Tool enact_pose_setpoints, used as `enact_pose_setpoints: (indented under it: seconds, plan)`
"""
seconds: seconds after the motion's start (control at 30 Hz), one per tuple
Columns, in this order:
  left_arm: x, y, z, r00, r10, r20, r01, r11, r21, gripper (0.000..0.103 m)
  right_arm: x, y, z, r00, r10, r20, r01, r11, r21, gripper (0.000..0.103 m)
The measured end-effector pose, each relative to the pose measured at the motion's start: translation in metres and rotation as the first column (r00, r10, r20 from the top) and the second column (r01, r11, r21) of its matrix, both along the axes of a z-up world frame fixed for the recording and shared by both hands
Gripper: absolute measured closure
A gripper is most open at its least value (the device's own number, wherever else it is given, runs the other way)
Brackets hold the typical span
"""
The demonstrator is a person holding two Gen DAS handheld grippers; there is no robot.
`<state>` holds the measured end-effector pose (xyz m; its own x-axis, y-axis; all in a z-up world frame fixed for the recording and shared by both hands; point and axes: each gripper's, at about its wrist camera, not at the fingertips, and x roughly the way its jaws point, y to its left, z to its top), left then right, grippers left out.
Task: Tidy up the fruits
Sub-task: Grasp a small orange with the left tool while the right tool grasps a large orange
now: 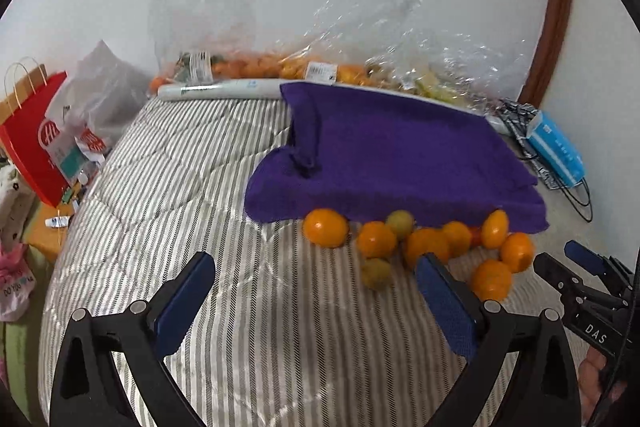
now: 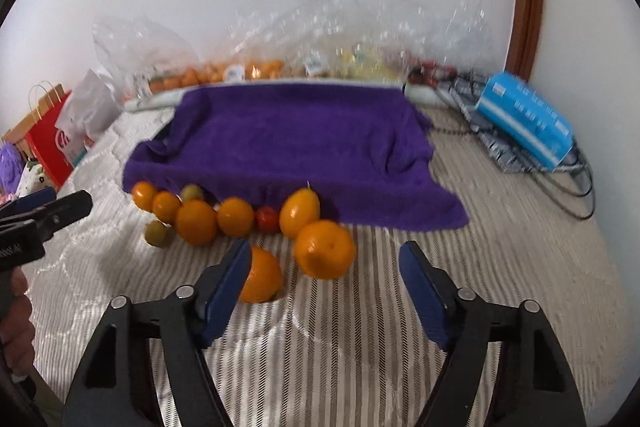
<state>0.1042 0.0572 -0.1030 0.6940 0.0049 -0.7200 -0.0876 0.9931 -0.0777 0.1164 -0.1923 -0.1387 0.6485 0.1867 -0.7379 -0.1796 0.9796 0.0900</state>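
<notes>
**Grippers hang over loose citrus on the striped quilt**

While both tools point down at the striped quilt (image 1: pixel 168 187), a cluster of oranges (image 2: pixel 324 249) and a few greenish fruits (image 1: pixel 376 273) lies loose along the front edge of a purple towel (image 2: pixel 288 143). The left gripper (image 1: pixel 316 287) stands spread wide with nothing between its blue pads. The right gripper (image 2: pixel 324 271) is also spread, one orange just ahead of its gap and untouched. White letters "DAS" show on the right gripper's body in the left view. Bagged fruit in clear plastic bags (image 1: pixel 360 39) carries white labels too blurred to read. A red paper bag (image 1: pixel 36 135) and a blue box (image 2: pixel 524 119) bear unreadable print.
</notes>
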Motion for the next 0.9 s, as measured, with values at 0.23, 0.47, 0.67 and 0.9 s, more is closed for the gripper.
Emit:
enact_pose_setpoints:
  seconds: [0.23, 0.47, 0.67, 0.9]
  plan:
    - [0.018, 0.005, -0.023, 0.999, -0.025, -0.035, 0.024, 0.999, -0.025, 0.003, 0.022, -0.001, -0.026, 0.998, 0.009, -0.055, -0.009, 1.0, 0.008, 0.044]
    - [0.029, 0.013, -0.035, 0.999, -0.017, -0.04, 0.015, 0.999, -0.051, 0.007, 0.033, 0.001, -0.047, 0.995, 0.051, -0.087, -0.05, 0.999, 0.017, 0.059]
    - [0.047, 0.018, -0.039, 0.998, -0.026, -0.055, 0.022, 0.998, -0.06, 0.017, 0.032, -0.01, -0.047, 0.997, 0.039, -0.067, -0.038, 0.999, 0.021, 0.059]
    - [0.063, 0.011, -0.051, 0.995, -0.063, -0.072, 0.06, 0.997, -0.044, 0.036, 0.036, -0.02, -0.047, 0.998, 0.022, -0.066, -0.016, 0.996, 0.088, 0.059]
